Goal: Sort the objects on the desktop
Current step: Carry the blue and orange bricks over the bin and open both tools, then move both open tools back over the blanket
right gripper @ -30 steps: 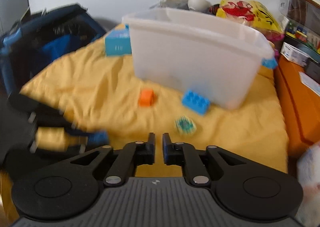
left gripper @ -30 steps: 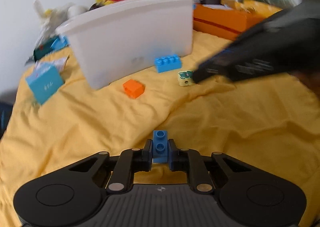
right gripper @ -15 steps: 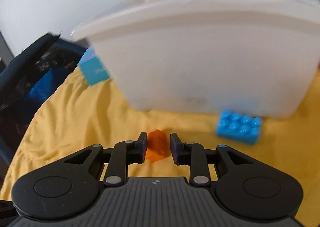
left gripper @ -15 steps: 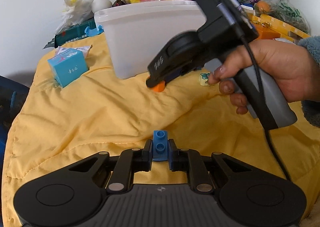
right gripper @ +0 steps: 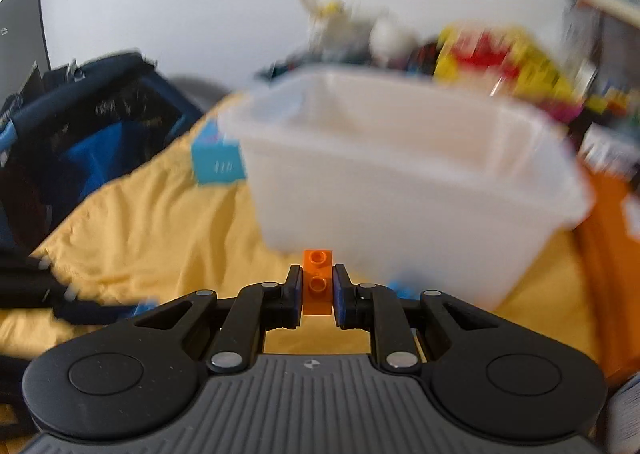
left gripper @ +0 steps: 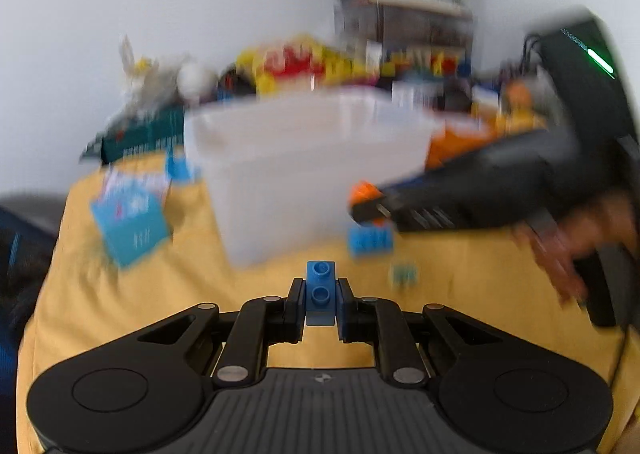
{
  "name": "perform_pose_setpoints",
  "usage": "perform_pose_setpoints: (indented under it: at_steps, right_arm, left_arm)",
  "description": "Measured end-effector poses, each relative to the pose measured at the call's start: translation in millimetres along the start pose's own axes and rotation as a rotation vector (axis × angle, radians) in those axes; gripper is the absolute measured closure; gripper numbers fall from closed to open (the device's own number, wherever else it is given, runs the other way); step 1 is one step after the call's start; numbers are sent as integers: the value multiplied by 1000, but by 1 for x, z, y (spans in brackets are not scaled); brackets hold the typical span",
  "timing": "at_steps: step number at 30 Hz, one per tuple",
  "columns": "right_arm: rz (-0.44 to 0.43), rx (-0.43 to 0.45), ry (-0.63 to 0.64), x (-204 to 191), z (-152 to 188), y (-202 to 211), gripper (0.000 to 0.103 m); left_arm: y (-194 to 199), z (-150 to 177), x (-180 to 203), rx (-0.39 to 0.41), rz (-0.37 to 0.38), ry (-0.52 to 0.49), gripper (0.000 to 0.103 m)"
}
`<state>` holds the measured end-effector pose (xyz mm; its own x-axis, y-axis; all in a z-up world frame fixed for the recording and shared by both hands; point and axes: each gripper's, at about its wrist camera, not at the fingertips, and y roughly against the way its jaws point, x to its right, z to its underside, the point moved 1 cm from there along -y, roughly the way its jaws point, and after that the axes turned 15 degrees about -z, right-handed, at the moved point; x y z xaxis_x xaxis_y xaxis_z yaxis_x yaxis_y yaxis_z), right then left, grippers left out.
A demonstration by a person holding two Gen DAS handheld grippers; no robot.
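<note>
Two grippers each held a brick. Left gripper (left gripper: 320,304) was clamped on a small blue brick (left gripper: 320,291), studs facing the camera, held above the yellow cloth (left gripper: 120,294). Right gripper (right gripper: 317,296) was pinched on an orange brick (right gripper: 317,281) the same way, w/ its tip just in front of the white bin (right gripper: 400,189).

In the left wrist view, just past the blue brick, a wider blue brick (left gripper: 370,240) lay on the cloth near the bin's (left gripper: 304,169) front right corner, and a small pale block (left gripper: 403,274) sat nearer and to its right; both blurred. The right gripper (left gripper: 366,203) reached in from the right, orange brick (left gripper: 363,191) at its tip, in front of the bin's right side, above the wider blue brick.

Left of the bin sat a light-blue box (left gripper: 130,225). Far side: a heap of toys and bags against the wall, too blurred to sort out. In the right wrist view a dark blue bag (right gripper: 80,125) sat at far left, off the cloth's (right gripper: 160,221) edge.
</note>
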<state>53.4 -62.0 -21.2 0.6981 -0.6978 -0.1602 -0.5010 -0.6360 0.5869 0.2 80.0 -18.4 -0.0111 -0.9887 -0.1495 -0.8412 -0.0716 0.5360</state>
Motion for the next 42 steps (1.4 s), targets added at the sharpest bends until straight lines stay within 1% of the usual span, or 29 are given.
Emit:
perform_pose_setpoints:
  at_steps: [5, 7, 10, 12, 14, 15, 17, 18, 19, 21, 22, 23, 25, 27, 31, 33, 34, 35, 36, 38, 40, 42]
  right_arm:
    - [63, 125, 26, 9, -34, 44, 86]
    - [95, 176, 43, 13, -53, 51, 86]
    - [151, 217, 59, 25, -80, 50, 86]
    - [176, 226, 42, 36, -97, 45, 86]
    - [196, 225, 21, 47, -109, 35, 86]
    - [211, 210, 11, 53, -113, 28, 86]
    - [230, 171, -3, 64, -115, 9, 86]
    - [236, 136, -13, 69, -112, 1, 86]
    - [236, 121, -19, 73, -110, -8, 86]
    - [233, 87, -25, 80, -103, -20, 84]
    - [229, 79, -33, 82, -100, -23, 81]
    - [231, 81, -45, 84, -96, -25, 75]
    - [234, 98, -47, 81, -91, -22, 72]
    - [229, 120, -40, 78, -90, -14, 66]
    - [191, 169, -23, 70, -92, 9, 62]
    - [156, 204, -13, 65, -92, 25, 60]
    - [144, 219, -5, 61, -90, 34, 58]
    - [139, 228, 4, 56, -87, 43, 53]
    - [134, 233, 17, 52, -84, 49, 50]
    - [122, 243, 35, 45, -72, 62, 48]
    - [100, 227, 55, 38, -57, 71, 48]
    - [116, 213, 69, 32, -38, 76, 46]
  left_arm:
    - [-6, -69, -4, 135, 3, -2, 86]
    - [-15, -98, -5, 181, -6, -13, 86]
    - [-32, -138, -1, 227, -29, -34, 86]
    - [-51, -159, 3, 223, -41, -48, 86]
    - [-76, -171, 9, 184, -56, -48, 86]
    - [-89, -173, 12, 154, -60, -48, 86]
    - [-117, -170, 20, 86, -67, -55, 85]
    - [-128, -165, 22, 48, -80, -64, 85]
    - [-138, -160, 24, 9, -92, -69, 85]
    - [-147, -153, 27, -19, -96, -58, 77]
    - [-147, -151, 27, -24, -100, -47, 70]
    - [-144, -150, 26, -19, -99, -37, 67]
    - [-133, -148, 22, 10, -98, -28, 63]
    - [-120, -149, 18, 30, -110, -24, 61]
    - [-86, -151, 15, 89, -99, 1, 57]
    - [-68, -148, 15, 121, -100, 9, 50]
    - [-57, -143, 16, 136, -100, 18, 48]
    - [-50, -138, 15, 144, -94, 22, 44]
    - [-42, -132, 16, 152, -84, 18, 42]
    - [-28, -114, 19, 165, -80, 9, 42]
    - [-21, -93, 26, 141, -69, -11, 41]
    - [-17, -67, 36, 106, -62, -36, 41]
